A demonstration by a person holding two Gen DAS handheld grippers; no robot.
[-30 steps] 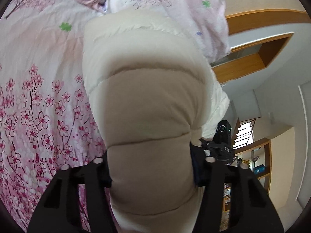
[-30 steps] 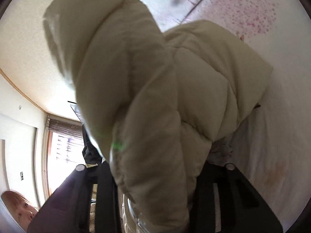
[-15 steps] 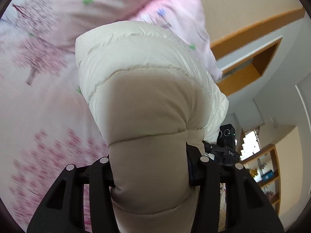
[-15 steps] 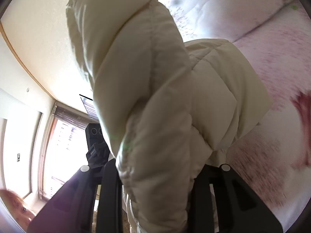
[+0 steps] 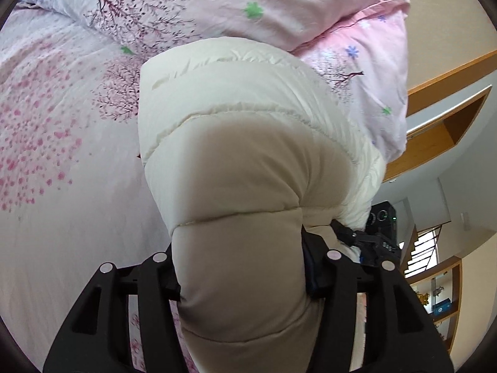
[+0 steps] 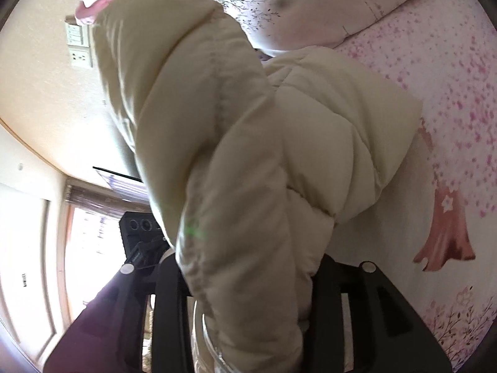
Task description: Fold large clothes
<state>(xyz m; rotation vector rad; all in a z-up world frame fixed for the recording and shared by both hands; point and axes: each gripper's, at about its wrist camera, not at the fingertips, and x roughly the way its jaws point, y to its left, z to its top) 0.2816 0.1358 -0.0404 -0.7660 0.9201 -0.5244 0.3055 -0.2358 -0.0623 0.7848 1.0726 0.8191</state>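
left claw: my left gripper (image 5: 240, 275) is clamped on a thick quilted fold of the cream puffer jacket (image 5: 248, 161), black fingers (image 5: 161, 283) pressing it from both sides.
right claw: my right gripper (image 6: 248, 304) is closed around another bunch of the same puffer jacket (image 6: 248, 155), near a stitched cuff-like edge.
jacket: it fills the middle of both views, held up off the bed, bulging from 6 toward 12 o'clock.
surface: a bedsheet (image 5: 62, 155) in pale pink with cherry-blossom print lies under it, from 7 to 11 o'clock in my left view and as bedsheet (image 6: 450, 124) from 1 to 5 o'clock in my right.
pillows: two pink floral pillows (image 5: 279, 6) sit at 12 to 2 o'clock, just behind the jacket.
room: wooden trim (image 5: 450, 74) at 2 to 3 o'clock, a shelf unit (image 5: 441, 289) at 4 o'clock; in my right view a bright window (image 6: 90, 242) at 8 o'clock and wall switches (image 6: 77, 43) at 10 o'clock.
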